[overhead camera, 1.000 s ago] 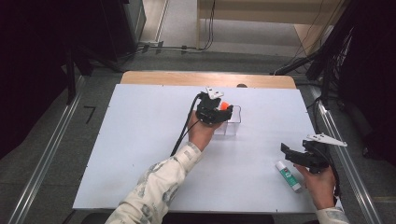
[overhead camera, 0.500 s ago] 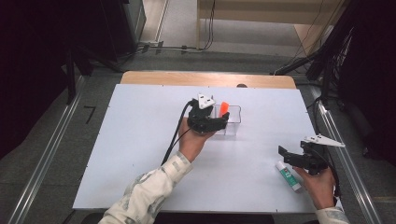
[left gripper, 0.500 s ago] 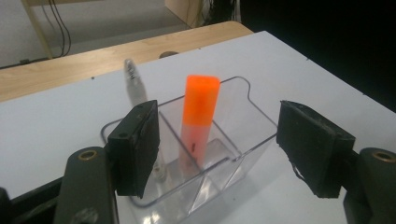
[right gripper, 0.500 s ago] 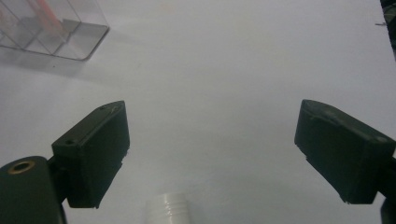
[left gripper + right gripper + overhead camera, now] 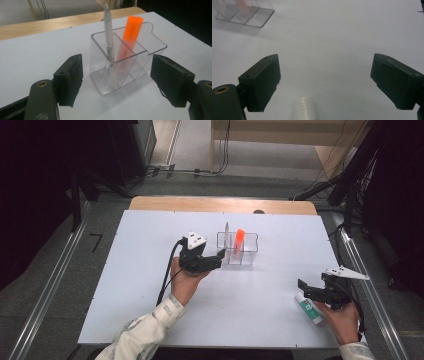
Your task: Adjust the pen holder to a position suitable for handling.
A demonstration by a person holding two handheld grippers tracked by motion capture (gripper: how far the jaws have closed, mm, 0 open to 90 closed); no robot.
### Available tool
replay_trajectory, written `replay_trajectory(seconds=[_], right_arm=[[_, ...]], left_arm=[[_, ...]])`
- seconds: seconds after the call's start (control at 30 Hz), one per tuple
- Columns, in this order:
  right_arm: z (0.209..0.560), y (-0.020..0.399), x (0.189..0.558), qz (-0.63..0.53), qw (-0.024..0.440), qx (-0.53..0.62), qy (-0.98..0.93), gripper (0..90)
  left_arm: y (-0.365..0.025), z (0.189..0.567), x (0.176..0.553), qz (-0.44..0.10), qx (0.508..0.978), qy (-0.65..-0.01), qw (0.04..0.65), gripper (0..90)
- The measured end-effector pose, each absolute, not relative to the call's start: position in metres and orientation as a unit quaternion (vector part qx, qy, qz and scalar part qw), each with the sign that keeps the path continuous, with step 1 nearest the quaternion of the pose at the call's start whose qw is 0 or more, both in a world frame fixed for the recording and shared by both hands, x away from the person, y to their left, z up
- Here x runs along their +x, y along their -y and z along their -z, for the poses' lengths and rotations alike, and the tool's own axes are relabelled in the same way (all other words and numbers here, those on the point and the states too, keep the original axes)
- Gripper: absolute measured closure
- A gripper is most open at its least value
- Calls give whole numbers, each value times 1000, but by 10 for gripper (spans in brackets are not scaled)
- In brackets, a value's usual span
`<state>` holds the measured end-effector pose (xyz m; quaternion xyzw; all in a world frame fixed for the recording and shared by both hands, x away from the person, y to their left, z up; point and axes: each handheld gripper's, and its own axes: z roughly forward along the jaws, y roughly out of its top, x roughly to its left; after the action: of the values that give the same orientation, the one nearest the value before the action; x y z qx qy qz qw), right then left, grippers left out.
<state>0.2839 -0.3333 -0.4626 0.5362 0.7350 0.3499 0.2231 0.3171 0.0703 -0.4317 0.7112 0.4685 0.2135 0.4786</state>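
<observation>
White tube, perhaps glue, cut off

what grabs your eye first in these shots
The bright orange highlighter leaning in the clear holder mid-table, with a silver pen in the compartment beside it. The left gripper sits open just short of the holder, and the right gripper hangs open over a white tube near the table's right edge.

clear glossy plastic holder, matt white table, wooden edge.
</observation>
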Motion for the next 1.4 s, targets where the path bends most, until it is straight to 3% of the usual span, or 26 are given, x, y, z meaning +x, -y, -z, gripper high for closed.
replay_trajectory(seconds=[0.97,1.4], right_arm=[[468,337,269,-349,219,523,-746,80],[471,339,268,-347,213,522,-749,80]], left_arm=[[-166,454,273,-256,667,-533,453,237],[-184,459,269,-261,652,-552,449,237]])
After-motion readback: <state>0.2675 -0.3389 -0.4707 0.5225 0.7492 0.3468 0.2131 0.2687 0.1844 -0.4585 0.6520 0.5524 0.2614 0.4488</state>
